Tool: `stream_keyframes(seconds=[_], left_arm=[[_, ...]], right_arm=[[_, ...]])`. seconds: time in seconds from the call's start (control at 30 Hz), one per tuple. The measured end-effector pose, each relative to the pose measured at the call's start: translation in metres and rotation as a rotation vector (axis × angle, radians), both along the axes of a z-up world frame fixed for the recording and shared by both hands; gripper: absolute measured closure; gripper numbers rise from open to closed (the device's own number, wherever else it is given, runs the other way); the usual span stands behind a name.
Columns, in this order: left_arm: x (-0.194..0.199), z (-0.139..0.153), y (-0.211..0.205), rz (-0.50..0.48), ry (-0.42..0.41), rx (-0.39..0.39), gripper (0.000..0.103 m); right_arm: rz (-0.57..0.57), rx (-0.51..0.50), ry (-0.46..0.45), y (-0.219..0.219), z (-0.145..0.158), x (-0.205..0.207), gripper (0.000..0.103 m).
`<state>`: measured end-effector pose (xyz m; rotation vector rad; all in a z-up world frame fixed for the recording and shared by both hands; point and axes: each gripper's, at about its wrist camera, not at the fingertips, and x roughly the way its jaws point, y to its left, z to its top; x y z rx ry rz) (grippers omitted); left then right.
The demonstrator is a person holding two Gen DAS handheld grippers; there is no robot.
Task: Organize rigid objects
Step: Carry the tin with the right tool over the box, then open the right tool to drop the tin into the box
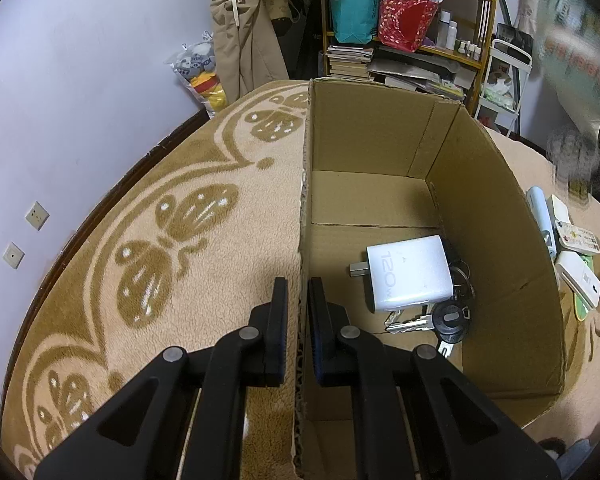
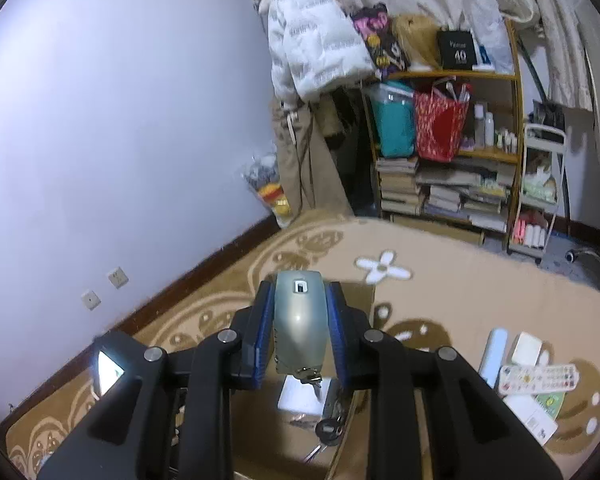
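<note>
Gripping one padlock (image 2: 299,320); one box (image 1: 380,136)

A tan carpet (image 1: 148,216) with a brown floral pattern carries everything. An open cardboard box (image 1: 496,240) stands directly on it. Just beside the box's right wall lie a pale blue tube (image 1: 540,210), a remote control (image 1: 580,237) and white flat devices (image 1: 578,278).

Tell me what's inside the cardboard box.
Inside the cardboard box: a white 120W charger lying on a bunch of keys with a keyring. The charger covers part of the keys; anything else beneath is hidden.
</note>
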<state>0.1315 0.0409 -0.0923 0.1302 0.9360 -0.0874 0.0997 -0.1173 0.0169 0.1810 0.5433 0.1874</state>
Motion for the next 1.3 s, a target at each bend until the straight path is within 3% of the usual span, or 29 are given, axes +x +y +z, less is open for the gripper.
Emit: stream_keyframes(seconds=[0.53,0.63,1.0,1.07,1.13,1.2,1.3], left_arm=[[0.0,0.001,0.0,0.0,0.002,-0.009,0.093],[0.0,0.0,0.0,-0.001,0.001,-0.007,0.093],[-0.002,0.0,-0.001,-0.002,0.003,-0.014,0.093],[-0.002,0.0,-0.001,-0.004,0.003,-0.014,0.093],[-0.002,0.0,-0.001,-0.003,0.002,-0.013,0.093],[-0.002,0.0,-0.001,-0.003,0.004,-0.013,0.093],[-0.002,0.0,-0.002,-0.003,0.005,-0.014,0.093]], right_arm=[[0.006,-0.027,0.261,0.014,-0.095,0.019,0.075],[-0.005,-0.084,0.271,0.018,-0.101,0.019,0.075],[-0.009,-0.071,0.261,0.015,-0.101,0.017,0.073],[-0.013,-0.074,0.255,0.013,-0.096,0.017,0.061],[-0.02,-0.077,0.253,0.01,-0.092,0.017,0.039],[-0.037,-0.073,0.236,0.004,-0.087,0.014,0.035],[-0.055,-0.072,0.224,-0.006,-0.08,0.013,0.02]])
